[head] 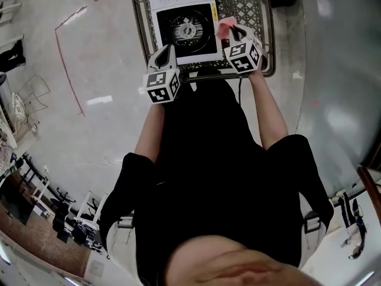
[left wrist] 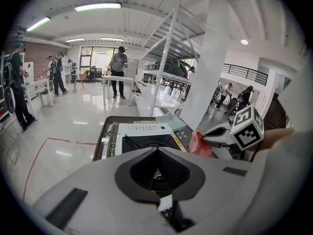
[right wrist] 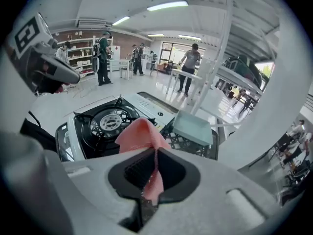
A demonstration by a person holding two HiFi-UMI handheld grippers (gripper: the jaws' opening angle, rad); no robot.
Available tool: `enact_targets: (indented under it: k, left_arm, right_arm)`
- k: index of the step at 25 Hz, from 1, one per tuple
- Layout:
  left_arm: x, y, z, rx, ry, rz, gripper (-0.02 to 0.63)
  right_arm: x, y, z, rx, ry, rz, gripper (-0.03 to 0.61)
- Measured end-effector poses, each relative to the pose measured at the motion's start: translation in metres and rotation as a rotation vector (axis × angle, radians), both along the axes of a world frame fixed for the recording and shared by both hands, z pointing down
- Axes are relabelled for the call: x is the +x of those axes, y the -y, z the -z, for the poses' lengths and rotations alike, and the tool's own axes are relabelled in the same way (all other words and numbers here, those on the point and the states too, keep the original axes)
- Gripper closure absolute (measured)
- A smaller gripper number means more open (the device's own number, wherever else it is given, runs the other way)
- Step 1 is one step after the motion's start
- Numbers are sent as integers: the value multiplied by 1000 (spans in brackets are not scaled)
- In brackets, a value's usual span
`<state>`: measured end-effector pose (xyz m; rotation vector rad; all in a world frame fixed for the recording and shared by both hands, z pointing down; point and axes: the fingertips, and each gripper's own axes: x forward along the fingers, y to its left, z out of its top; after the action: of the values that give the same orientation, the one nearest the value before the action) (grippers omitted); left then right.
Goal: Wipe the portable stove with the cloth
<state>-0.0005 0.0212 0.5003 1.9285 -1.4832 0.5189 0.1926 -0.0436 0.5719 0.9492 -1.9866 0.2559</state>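
We see the right tongs [right wrist: 155, 153] clenched on a pink cloth [right wrist: 140, 133]. The cloth is bunched at the right edge of the white stove [head: 181, 25], and we cannot tell whether it touches the stove. The stove sits on a dark lattice table [head: 265, 22], its black burner [right wrist: 108, 123] uncovered and its control strip on the far side. The left tongs [left wrist: 157, 150] are clenched with nothing between them and point at the stove's near left corner, well apart from the cloth. In the right gripper view we also find a pale tray [right wrist: 193, 129] on the table just beyond the stove. The floor [head: 89, 70] around the table is pale and glossy.
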Motion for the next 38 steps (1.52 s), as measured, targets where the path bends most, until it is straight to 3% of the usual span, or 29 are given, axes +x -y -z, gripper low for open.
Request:
enact_targets:
  k: [6, 12, 26, 38]
  left_arm:
    - [-24, -2, -2, -10, -11, 41, 615]
    - [-61, -5, -7, -24, -17, 96, 615]
    - [-146, -31, -15, -41, -32, 254, 615]
    - [-179, -36, -22, -49, -56, 309, 615]
  right_arm:
    - [-37, 10, -11, -28, -44, 118, 558]
    - [-72, 13, -23, -59, -37, 138, 558]
    - [-167, 17, -33, -72, -62, 287, 558]
    - [-217, 11, -35, -85, -67, 365, 558]
